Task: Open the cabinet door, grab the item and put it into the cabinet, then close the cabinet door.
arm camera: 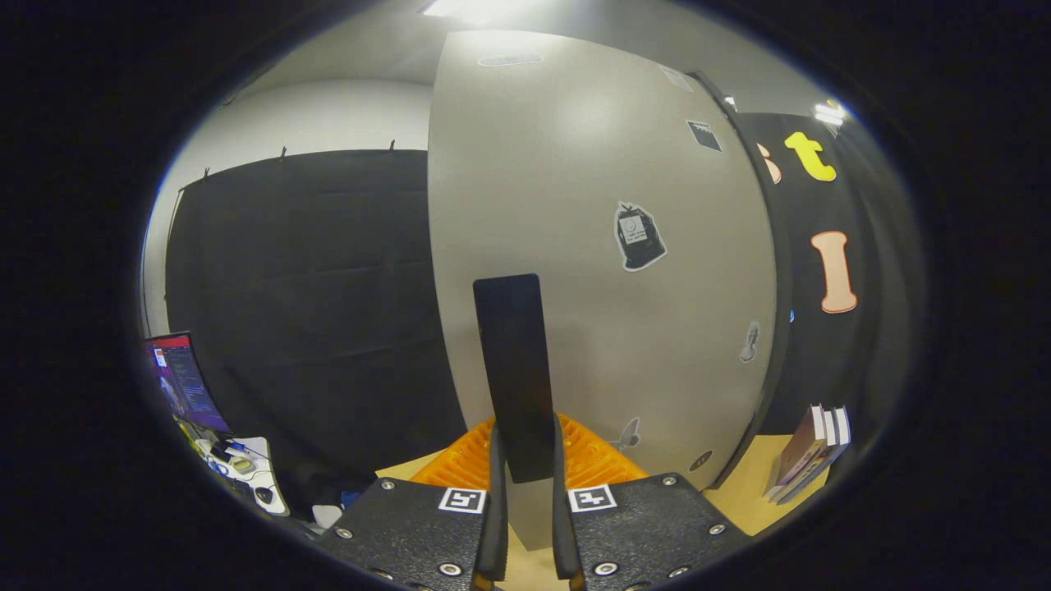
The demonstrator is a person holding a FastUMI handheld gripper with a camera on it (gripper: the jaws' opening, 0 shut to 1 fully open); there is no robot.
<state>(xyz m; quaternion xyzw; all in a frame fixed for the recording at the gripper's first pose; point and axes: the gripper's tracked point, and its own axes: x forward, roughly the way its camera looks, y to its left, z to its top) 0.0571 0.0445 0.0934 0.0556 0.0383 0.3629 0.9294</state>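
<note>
The gripper has its two fingers drawn close together on a flat dark slab, which stands upright between them with its lower end pinched at the pads; both fingers appear to press on it, so I take this slab to be the item to be stowed. Straight ahead, and very near, is a tall pale cabinet panel carrying a few stickers (one dark, bag-shaped sticker sits about halfway up). An orange ribbed tray lies low, just beyond the fingers, on a light wooden tabletop. By my reading the grab is done and the carry to the cabinet is in hand; the next move calls for finding the opening and sliding the slab in without knocking its tall free end against an edge. Whether this panel is the door or the side wall, and whether the door stands open, cannot be told. No interior or handle is visible. Some books stand to the right, and a lit monitor is far left.
</note>
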